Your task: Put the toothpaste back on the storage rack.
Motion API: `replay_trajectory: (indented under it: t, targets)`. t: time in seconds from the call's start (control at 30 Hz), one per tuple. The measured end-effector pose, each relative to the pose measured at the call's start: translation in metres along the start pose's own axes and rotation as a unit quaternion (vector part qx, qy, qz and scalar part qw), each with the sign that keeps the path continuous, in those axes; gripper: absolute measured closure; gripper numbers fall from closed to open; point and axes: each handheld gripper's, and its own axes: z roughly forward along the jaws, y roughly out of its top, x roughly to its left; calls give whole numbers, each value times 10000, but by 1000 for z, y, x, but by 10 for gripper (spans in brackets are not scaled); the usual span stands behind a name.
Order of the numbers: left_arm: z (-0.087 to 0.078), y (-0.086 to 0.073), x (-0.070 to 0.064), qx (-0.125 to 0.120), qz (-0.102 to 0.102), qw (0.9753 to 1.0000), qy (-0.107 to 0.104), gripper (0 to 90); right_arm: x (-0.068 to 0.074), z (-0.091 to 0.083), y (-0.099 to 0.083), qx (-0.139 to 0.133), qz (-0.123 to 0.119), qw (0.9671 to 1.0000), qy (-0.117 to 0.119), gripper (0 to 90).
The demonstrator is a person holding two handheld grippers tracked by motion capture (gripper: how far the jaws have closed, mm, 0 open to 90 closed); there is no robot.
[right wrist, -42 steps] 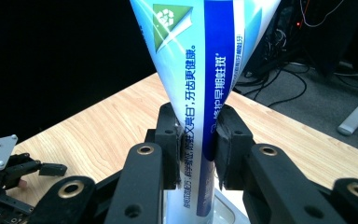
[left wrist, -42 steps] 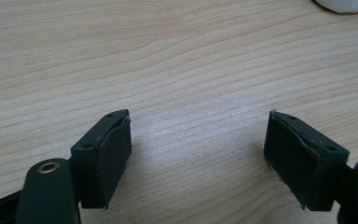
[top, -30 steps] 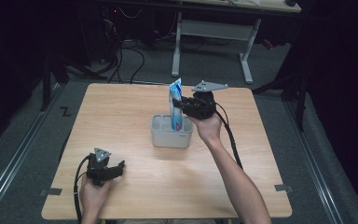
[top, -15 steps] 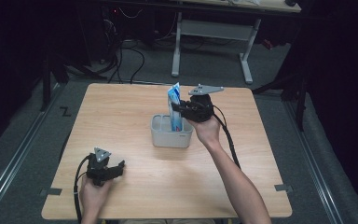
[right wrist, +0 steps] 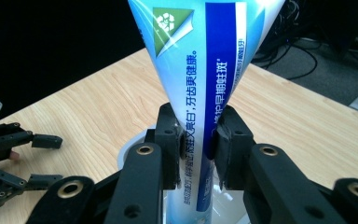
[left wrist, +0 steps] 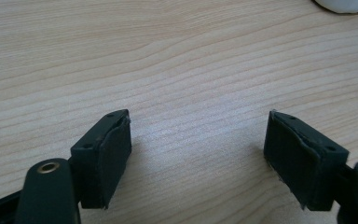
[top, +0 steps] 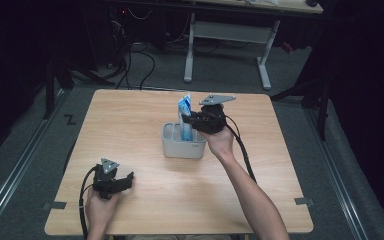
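Right tongs (top: 190,120) pinch toothpaste tube (top: 184,111) upright in grey holder (top: 182,147).

A light wooden table (top: 145,125) stood on grey carpet (top: 25,155), with a white-legged desk frame (top: 227,45) at 12 o'clock, tangled black cables (top: 130,55) at 11 o'clock, and dark surroundings.

Left hand-held gripper (left wrist: 198,161) agape, right hand-held gripper (right wrist: 196,144) clamped
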Motion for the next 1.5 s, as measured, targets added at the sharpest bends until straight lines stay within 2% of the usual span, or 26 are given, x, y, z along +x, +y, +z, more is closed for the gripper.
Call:
replay_trajectory:
  t: [0.83,1.07,1.23,1.33,1.5]
  targets:
    - [0,0,0,-1,-2,10000,-2,237,-2,15,-10,410,79,9991,-38,730]
    - [0,0,0,-13,-8,10000,-7,232,-6,20,-14,506,255,9984,-13,728]
    - [0,0,0,-16,-12,10000,-7,234,-11,26,-21,685,337,9970,-79,723]
    - [0,0,0,-11,-8,10000,-1,234,-16,26,-25,585,511,9970,-56,723]
    - [0,0,0,-14,-9,10000,-9,235,-18,26,-26,551,521,9971,-28,717]
